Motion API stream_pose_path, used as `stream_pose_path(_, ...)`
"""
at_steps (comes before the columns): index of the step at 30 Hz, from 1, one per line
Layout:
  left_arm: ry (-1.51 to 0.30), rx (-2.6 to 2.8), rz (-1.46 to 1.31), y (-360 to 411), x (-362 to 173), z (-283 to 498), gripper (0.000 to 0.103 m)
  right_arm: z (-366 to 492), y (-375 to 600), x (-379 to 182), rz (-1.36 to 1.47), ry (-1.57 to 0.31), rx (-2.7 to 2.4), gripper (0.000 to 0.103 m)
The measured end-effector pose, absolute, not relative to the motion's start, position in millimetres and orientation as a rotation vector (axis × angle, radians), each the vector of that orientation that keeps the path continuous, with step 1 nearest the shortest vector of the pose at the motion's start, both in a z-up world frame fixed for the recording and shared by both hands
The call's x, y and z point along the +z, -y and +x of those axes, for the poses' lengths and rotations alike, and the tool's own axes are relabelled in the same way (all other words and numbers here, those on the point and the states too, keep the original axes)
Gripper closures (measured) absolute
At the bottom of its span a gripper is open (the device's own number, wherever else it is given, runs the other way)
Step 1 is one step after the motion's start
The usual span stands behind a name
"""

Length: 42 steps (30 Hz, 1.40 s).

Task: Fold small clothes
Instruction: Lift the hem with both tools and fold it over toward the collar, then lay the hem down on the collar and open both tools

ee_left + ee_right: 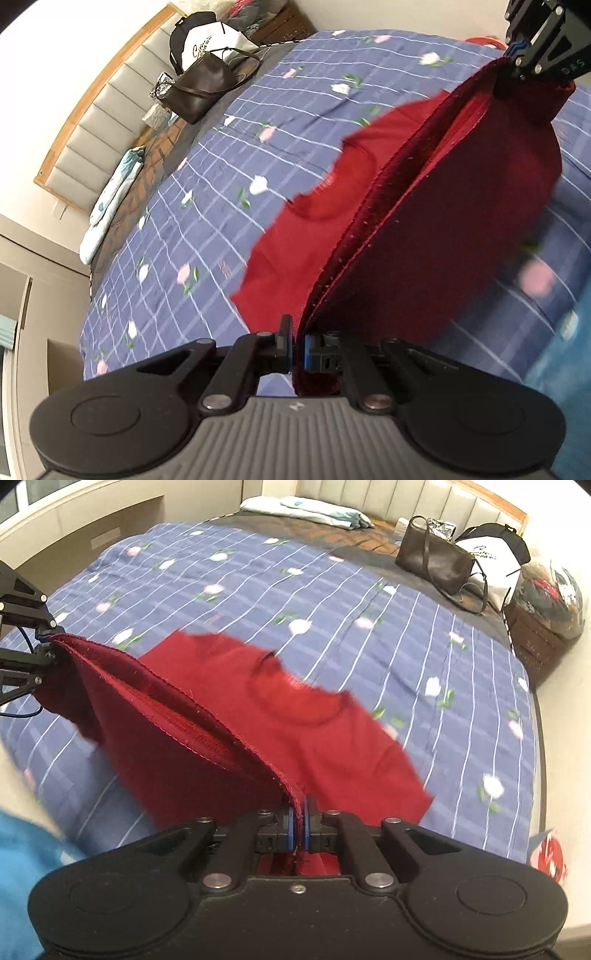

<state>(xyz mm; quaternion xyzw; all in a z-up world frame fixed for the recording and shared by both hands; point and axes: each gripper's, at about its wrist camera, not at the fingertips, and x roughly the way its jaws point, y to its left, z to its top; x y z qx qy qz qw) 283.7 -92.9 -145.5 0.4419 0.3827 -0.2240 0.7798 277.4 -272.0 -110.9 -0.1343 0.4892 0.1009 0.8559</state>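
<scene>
Two sets of hand-held tongs carry the hem of a dark red T-shirt (424,206) above a bed spread with a blue checked floral bedsheet (207,184). The left tongs (297,354) are closed tight on one hem corner, both layers of the knit pinched between the blue pads; the right tongs (300,827) are likewise clamped shut on the opposite corner, the hem stretched taut between the two. The collar end and one sleeve trail toward the sheet, blurred, and whether they touch it cannot be told. A brown leather handbag (436,566) and a white tote bag (491,559) sit well apart near the padded headboard (92,122), beside a folded pale blanket (306,511). The risks from here appear to lie in the hanging half: it could land rucked or skewed if the two corners are lowered unevenly, leaving a crooked fold line. The two hem layers gape slightly between the grips, so one layer might slide free of a pad if the tension rises. A sleeve could also tuck under the body unseen.
</scene>
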Motion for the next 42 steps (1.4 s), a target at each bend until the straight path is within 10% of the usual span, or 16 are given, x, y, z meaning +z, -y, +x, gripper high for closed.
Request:
stream_pose_path(17, -1.07, -0.383, 0.818, 140, -203, 484, 0.094, 468, 319, -177, -0.246, -1.154, 0.189, 0.097)
stream_pose_path(21, -1.121, -0.341, 0.775, 140, -211, 500, 0.074, 478, 322, -187, -0.237, -1.177, 0.176, 0.091)
stream_pose_path(26, -1.133, -0.279, 0.703, 137, -213, 513, 0.013, 484, 334, -186, -0.17, -1.175, 0.131, 0.066)
stream_pose_path(34, -1.138, -0.204, 0.616, 127, -203, 518, 0.006, 467, 356, -163, -0.086, -1.095, 0.04, 0.019)
stream_pose_path(42, -1.095, -0.087, 0.445, 90, -174, 497, 0.001, 408, 358, -138, 0.046, -1.034, -0.04, 0.002)
